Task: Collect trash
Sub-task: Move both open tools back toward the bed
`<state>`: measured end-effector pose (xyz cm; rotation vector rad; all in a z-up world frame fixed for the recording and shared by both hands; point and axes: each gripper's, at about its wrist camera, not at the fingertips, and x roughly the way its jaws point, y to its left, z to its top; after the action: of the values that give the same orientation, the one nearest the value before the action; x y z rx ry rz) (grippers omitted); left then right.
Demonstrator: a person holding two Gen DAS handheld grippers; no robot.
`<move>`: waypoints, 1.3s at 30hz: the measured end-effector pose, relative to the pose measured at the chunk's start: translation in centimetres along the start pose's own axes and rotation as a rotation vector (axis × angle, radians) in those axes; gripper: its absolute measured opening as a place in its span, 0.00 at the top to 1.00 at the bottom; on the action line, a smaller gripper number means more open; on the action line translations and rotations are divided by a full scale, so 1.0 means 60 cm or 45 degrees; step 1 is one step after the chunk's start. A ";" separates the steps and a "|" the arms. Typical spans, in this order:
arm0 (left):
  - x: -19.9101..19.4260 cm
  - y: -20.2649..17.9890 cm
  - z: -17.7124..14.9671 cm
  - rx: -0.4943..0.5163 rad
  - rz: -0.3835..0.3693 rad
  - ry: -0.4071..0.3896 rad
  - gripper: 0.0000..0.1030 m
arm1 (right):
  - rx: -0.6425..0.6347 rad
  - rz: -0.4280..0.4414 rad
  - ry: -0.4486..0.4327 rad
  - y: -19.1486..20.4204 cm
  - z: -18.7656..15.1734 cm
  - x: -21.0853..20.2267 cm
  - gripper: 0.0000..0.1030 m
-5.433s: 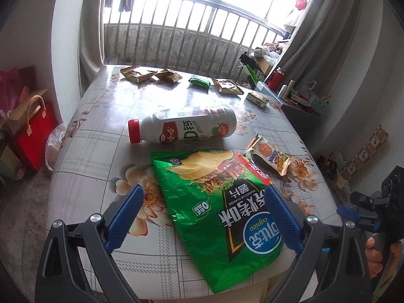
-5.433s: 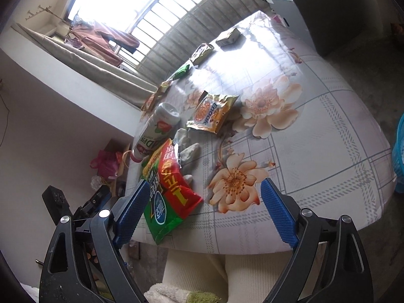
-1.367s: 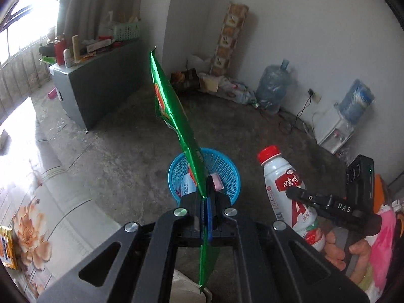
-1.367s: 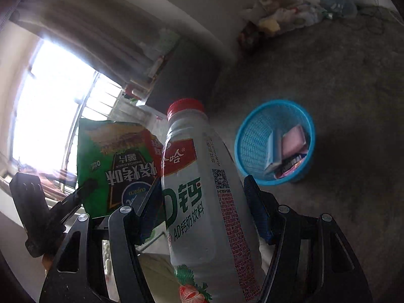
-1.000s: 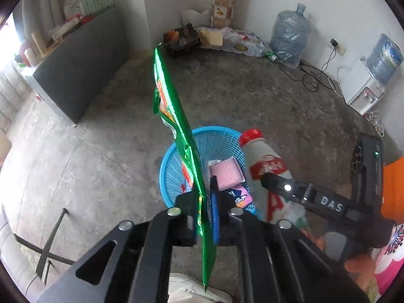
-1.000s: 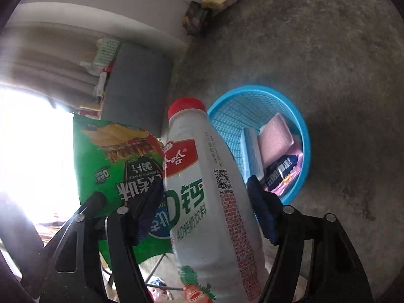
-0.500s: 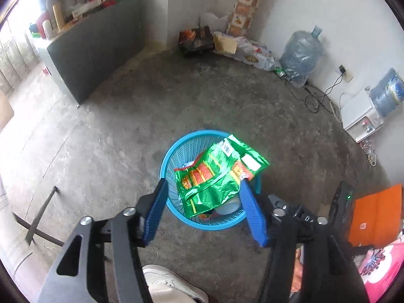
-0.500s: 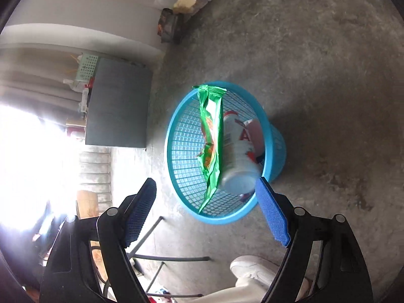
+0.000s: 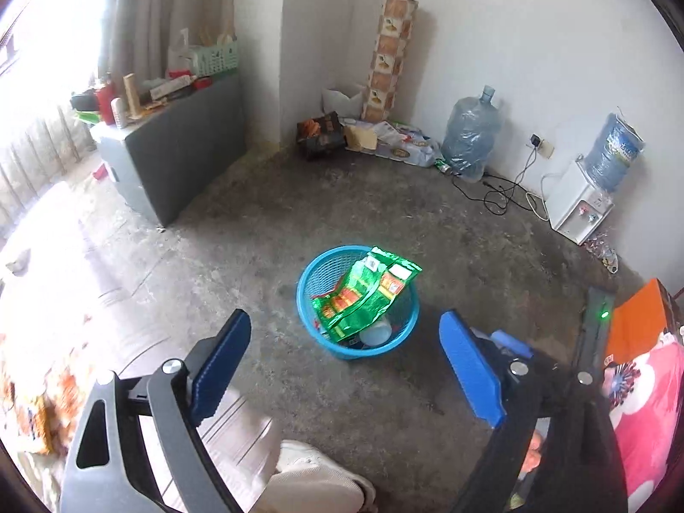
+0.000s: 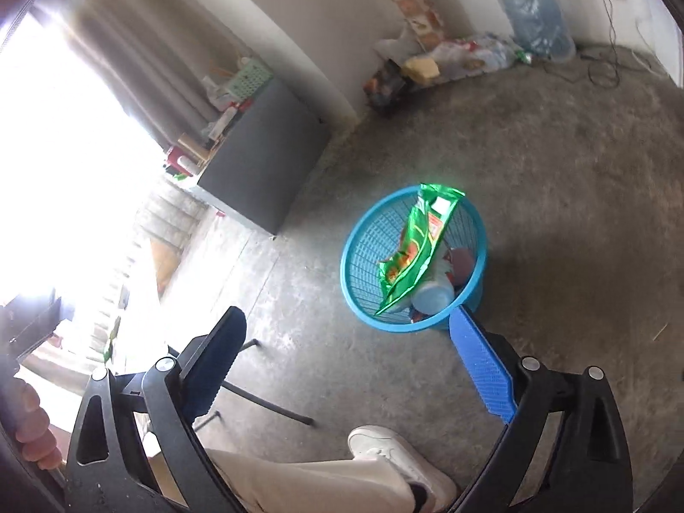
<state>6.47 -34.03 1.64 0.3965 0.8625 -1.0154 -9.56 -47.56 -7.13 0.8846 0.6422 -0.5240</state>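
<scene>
A blue plastic basket (image 9: 308, 295) stands on the concrete floor; it also shows in the right wrist view (image 10: 363, 239). A green chip bag (image 9: 363, 295) leans inside it, sticking above the rim, also in the right wrist view (image 10: 421, 239). A white milk bottle (image 10: 431, 295) lies in the basket beside the bag, its base showing in the left wrist view (image 9: 376, 333). My left gripper (image 9: 342, 367) is open and empty above the floor in front of the basket. My right gripper (image 10: 346, 359) is open and empty, its right finger next to the basket's near rim.
A grey cabinet (image 9: 171, 158) with clutter stands at the left. Water jugs (image 9: 470, 132), a white dispenser (image 9: 577, 209) and cables line the far wall. The flowered table edge (image 9: 42, 384) is at the lower left. The person's shoe (image 9: 316, 466) and a chair leg (image 10: 265, 402) are below.
Both grippers let go of the chip bag and the milk bottle, which now lie in the basket. Over the last half second both grippers pulled back and up from the basket.
</scene>
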 end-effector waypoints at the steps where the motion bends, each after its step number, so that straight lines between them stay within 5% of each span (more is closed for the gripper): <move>1: -0.018 0.009 -0.014 -0.015 0.024 -0.015 0.13 | -0.046 -0.014 -0.010 0.016 -0.004 -0.009 0.08; 16: -0.246 0.149 -0.203 -0.350 0.272 -0.265 0.06 | -0.554 -0.109 -0.124 0.207 -0.066 -0.080 0.08; 22: -0.314 0.231 -0.298 -0.537 0.451 -0.302 0.05 | -0.786 -0.267 -0.248 0.277 -0.109 -0.085 0.08; 26: -0.351 0.273 -0.373 -0.646 0.597 -0.327 0.06 | -0.953 -0.182 -0.229 0.324 -0.139 -0.074 0.08; 31: -0.373 0.321 -0.437 -0.766 0.719 -0.312 0.05 | -1.068 0.089 -0.154 0.379 -0.165 -0.060 0.08; 39: -0.352 0.375 -0.471 -0.807 0.910 -0.158 0.06 | -1.116 0.192 0.030 0.457 -0.203 -0.016 0.08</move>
<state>8.31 7.64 -1.36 0.0744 0.7932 -0.0830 4.22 -22.66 2.45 0.1055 0.7280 -0.0603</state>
